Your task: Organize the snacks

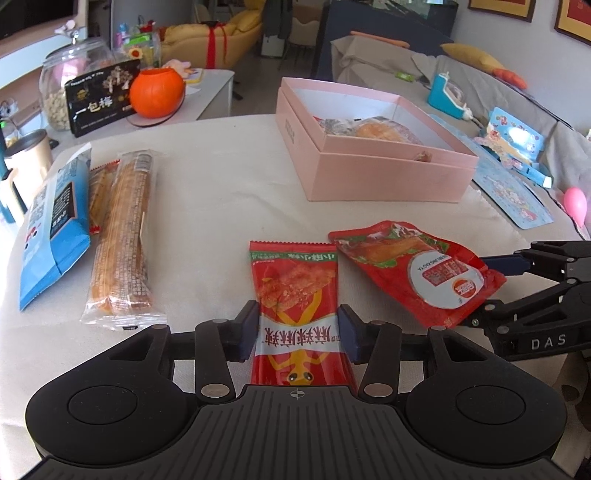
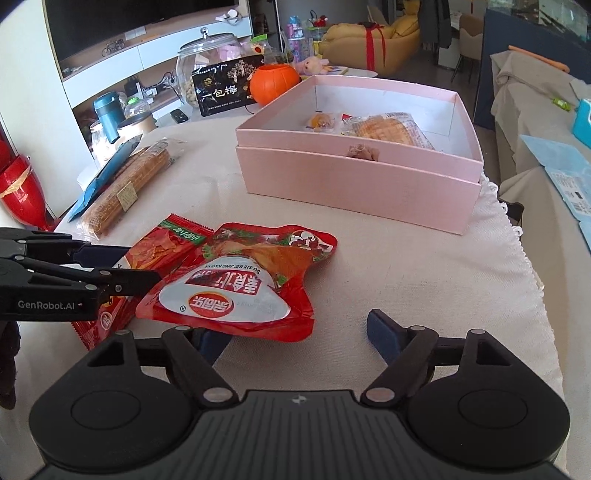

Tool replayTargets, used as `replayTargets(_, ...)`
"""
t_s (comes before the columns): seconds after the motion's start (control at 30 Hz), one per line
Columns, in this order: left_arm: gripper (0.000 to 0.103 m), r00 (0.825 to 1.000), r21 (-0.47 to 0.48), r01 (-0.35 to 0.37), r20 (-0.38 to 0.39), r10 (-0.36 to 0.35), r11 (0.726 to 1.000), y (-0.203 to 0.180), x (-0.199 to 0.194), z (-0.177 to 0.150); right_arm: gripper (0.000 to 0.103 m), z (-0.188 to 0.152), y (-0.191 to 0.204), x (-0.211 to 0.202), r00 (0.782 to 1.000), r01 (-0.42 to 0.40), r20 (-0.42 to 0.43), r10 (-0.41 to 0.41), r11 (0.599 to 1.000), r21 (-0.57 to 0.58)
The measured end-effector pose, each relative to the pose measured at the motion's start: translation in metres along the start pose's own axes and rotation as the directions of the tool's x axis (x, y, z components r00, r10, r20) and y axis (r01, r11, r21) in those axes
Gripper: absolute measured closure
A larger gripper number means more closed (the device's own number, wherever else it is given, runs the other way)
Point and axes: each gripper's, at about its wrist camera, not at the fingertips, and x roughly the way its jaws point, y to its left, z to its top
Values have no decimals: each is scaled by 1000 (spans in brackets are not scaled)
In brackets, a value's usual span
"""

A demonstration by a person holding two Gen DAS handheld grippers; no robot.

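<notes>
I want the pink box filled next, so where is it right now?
The pink box sits open on the far right part of the table, beyond the two red snack packs, with a wrapped bun already inside.

We are in a home living room. Behind the cloth-covered table [image 2: 369, 258] we see a yellow sofa [image 2: 369, 33], a wall-mounted television [image 2: 122, 26] above a media shelf, a covered couch [image 1: 480, 85] strewn with children's toys, and framed pictures [image 1: 502, 9].
</notes>
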Motion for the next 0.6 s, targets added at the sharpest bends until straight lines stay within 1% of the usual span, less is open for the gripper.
replayTargets(0.03, 52, 1000, -2, 3, 1, -3, 1000, 1, 0, 0, 23, -1, 1, -1, 1000, -4, -8, 4, 1000, -22)
replayTargets(0.13, 52, 1000, -14, 12, 6, -12, 1000, 4, -1, 0, 23, -5, 4, -13, 998, -51, -42, 47, 995, -83)
replayTargets(0.17, 52, 1000, -15, 1, 9, 0, 1000, 5, -1, 0, 23, -7, 5, -18, 997, -60, -47, 55, 993, -103)
replayTargets(0.23, 52, 998, -11, -59, 20, 59, 998, 6, -2, 1, 23, -8, 8, -29, 998, -51, -36, 47, 992, -115)
replayTargets(0.27, 52, 997, -15, -77, 22, 77, 997, 8, -2, 2, 22, -7, 9, -32, 999, -48, -28, 45, 993, -108)
replayTargets(0.33, 52, 997, -47, -74, 19, 75, 996, 17, -2, 4, 19, -4, 11, -36, 999, -45, -4, 45, 997, -65)
replayTargets(0.4, 52, 997, -62, -72, 19, 73, 996, 20, -3, 4, 17, 2, 12, -29, 999, -39, 17, 39, 999, 9)
replayTargets(0.5, 52, 997, -57, -75, 21, 76, 996, 20, -5, 1, 17, 11, 17, -3, 1000, -10, -1, 10, 992, 129)
replayTargets(0.53, 52, 997, -56, -74, 21, 75, 996, 20, -5, 1, 17, 14, 19, 6, 1000, -13, -14, 15, 989, 147)
replayTargets(0.57, 52, 997, -56, -73, 21, 74, 996, 20, -5, 1, 13, 16, 23, 15, 1000, -13, -25, 17, 987, 159)
replayTargets(0.6, 53, 997, -57, -71, 21, 72, 996, 21, -6, 1, 11, 18, 31, 19, 1000, 10, -3, -10, 989, 144)
